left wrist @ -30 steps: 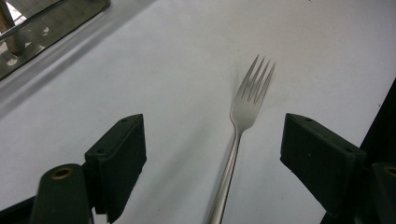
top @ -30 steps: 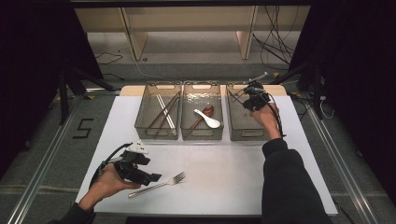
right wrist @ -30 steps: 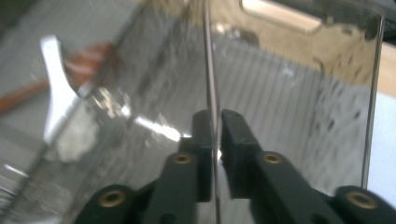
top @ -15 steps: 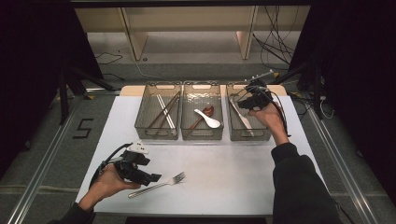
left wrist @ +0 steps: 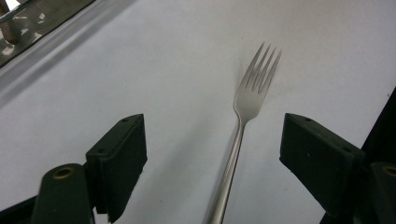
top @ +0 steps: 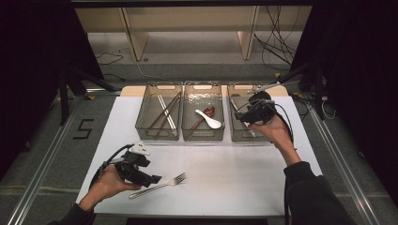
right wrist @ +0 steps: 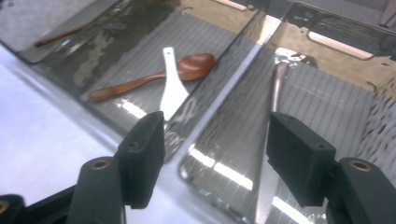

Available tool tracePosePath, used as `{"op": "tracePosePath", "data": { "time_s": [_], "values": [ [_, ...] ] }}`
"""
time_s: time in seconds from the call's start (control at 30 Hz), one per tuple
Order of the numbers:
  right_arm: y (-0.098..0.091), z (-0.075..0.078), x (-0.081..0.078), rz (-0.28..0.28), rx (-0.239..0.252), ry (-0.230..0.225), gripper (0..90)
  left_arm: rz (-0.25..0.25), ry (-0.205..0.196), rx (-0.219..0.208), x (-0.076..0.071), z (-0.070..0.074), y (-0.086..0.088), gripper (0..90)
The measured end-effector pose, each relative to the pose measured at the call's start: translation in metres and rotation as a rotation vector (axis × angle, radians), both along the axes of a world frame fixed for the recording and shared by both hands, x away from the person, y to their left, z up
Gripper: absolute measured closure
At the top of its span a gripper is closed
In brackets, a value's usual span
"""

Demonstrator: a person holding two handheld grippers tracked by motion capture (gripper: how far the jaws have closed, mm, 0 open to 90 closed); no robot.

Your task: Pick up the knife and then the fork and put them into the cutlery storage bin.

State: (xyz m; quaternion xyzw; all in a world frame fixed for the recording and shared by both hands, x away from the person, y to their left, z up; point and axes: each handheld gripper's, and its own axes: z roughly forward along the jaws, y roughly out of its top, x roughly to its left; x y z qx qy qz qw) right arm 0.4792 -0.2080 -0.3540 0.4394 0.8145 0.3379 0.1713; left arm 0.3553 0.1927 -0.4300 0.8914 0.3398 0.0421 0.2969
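Steel fork (top: pixel 159 183) lies between the left claw (left wrist: pixel 212 163)'s parted jaws at lower left, ready for pickup; the right claw (right wrist: pixel 215 154), just opening, hangs empty above the right bin (top: pixel 234 136).

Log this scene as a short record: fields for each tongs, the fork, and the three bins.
left tongs: open, jaws either side of the fork handle, not gripping
right tongs: just opened, empty, over the right bin
fork: flat on the table
left bin: chopsticks
middle bin: brown spoon, white spoon
right bin: a metal utensil, kind unclear
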Motion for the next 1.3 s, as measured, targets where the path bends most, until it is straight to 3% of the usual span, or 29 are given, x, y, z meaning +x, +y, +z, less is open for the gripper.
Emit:
{"op": "tracePosePath", "data": {
  "time_s": [0.3,0.7,1.0,1.3],
  "values": [
    [0.003,-0.001,-0.037,0.063,0.043,-0.018,33.1,-0.012,0.028,0.032,0.0,-0.002,0.0,22.6],
    [0.01,-0.012,-0.08,0.138,0.081,-0.027,30.9,-0.046,0.117,0.145,-0.002,-0.011,-0.006,30.8],
    [0.005,-0.026,-0.095,0.154,0.079,-0.006,30.7,-0.082,0.142,0.248,-0.004,-0.017,-0.012,42.0],
    [0.005,-0.03,-0.104,0.166,0.079,0.006,30.8,-0.103,0.16,0.299,-0.006,-0.024,-0.016,51.1]
  ]
}}
